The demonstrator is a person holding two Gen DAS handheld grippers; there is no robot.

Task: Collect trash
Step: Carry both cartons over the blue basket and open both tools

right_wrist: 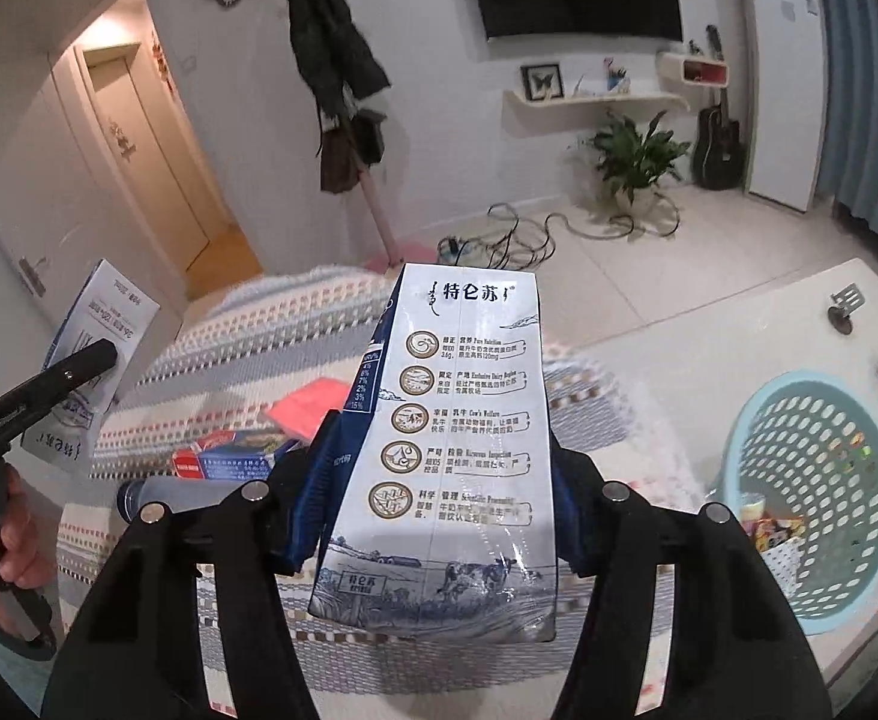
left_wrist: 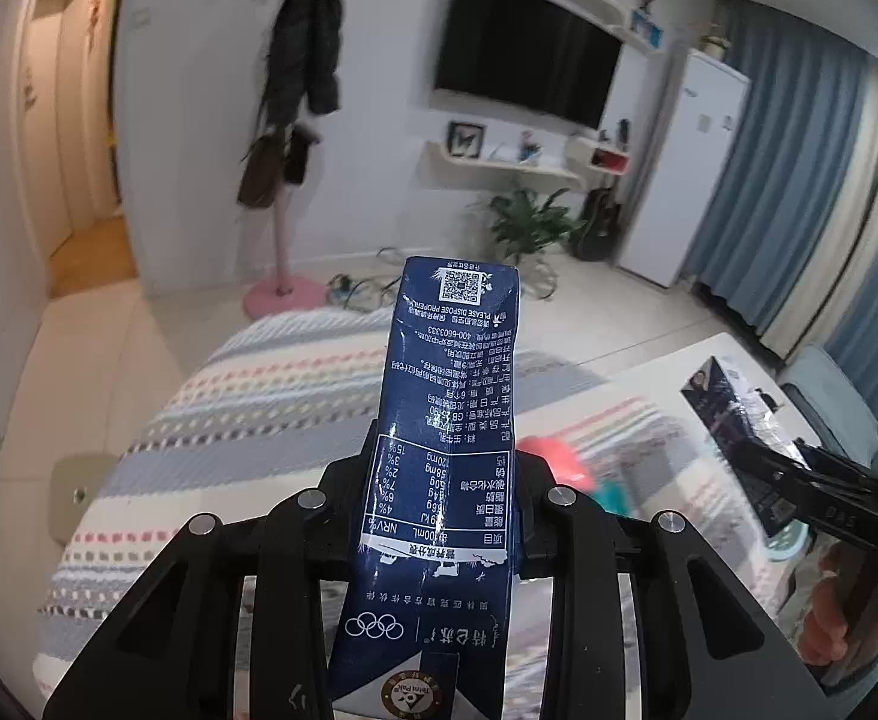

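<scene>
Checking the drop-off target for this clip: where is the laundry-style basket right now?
The light blue basket sits at the lower right of the right wrist view, on the floor beside the striped rug, with some wrappers already inside.

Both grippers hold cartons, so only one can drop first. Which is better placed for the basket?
Right. The right gripper, shut on its white milk carton, has the light-blue perforated plastic basket close on its right.
</scene>
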